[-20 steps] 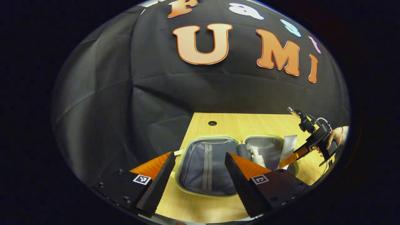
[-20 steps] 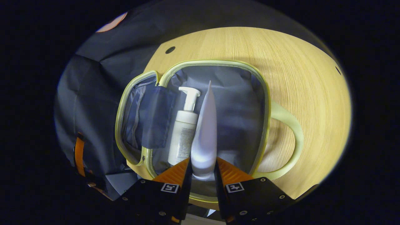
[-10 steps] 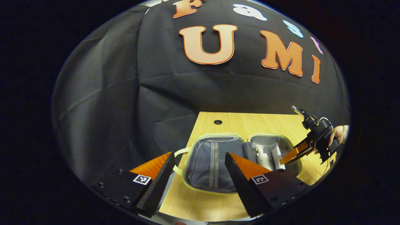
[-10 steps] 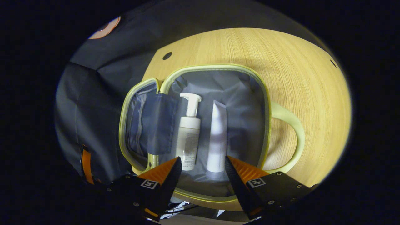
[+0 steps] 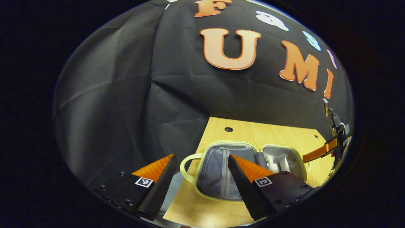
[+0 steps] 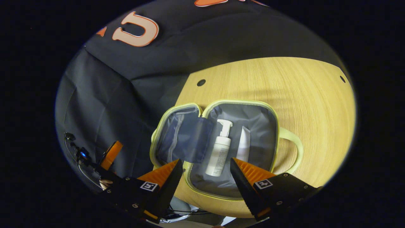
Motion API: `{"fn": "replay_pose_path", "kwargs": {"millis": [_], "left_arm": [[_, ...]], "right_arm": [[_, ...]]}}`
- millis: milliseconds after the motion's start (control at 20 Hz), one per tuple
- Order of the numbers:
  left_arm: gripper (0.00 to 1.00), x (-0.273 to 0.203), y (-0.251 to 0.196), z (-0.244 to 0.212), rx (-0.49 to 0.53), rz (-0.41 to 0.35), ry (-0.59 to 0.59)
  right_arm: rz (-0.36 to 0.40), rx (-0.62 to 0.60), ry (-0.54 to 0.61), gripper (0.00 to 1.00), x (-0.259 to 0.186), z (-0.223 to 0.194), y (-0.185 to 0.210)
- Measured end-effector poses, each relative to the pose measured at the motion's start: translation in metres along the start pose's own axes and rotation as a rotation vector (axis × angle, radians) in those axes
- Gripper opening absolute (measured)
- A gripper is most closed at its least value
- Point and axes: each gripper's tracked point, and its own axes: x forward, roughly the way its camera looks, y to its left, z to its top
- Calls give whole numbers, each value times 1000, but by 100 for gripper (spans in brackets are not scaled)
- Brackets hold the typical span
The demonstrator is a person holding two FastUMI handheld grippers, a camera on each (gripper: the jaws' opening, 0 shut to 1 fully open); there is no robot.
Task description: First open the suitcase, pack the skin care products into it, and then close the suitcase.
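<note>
Hovering above table, right gripper points down at open suitcase, fingers spread wide, holding nothing. Pump bottle and white tube lie side by side in right half of suitcase, low in middle of right gripper view, just past fingertips. Left gripper sits low in left gripper view, fingers spread too, empty. Suitcase lies flat beyond them, lower middle.
</note>
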Motion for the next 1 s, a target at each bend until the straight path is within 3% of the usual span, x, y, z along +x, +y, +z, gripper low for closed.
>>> {"fn": "replay_pose_path", "kwargs": {"millis": [150, 400, 600, 850, 1000], "left_arm": [[99, 37, 31, -8, -131, -47, 7], [98, 98, 58, -46, -400, -191, 88], [98, 129, 78, -78, -568, -250, 110], [99, 157, 73, -113, -697, -323, 183], [99, 170, 65, -125, -653, -346, 222]], "right_arm": [[-38, -10, -57, 95, -12, 7, -6], [-75, 16, -127, 96, -32, 14, -8], [-130, 42, -161, 96, -39, 13, -22], [-186, 79, -192, 96, -48, 5, -36], [-205, 110, -204, 95, -48, 4, -43]]}}
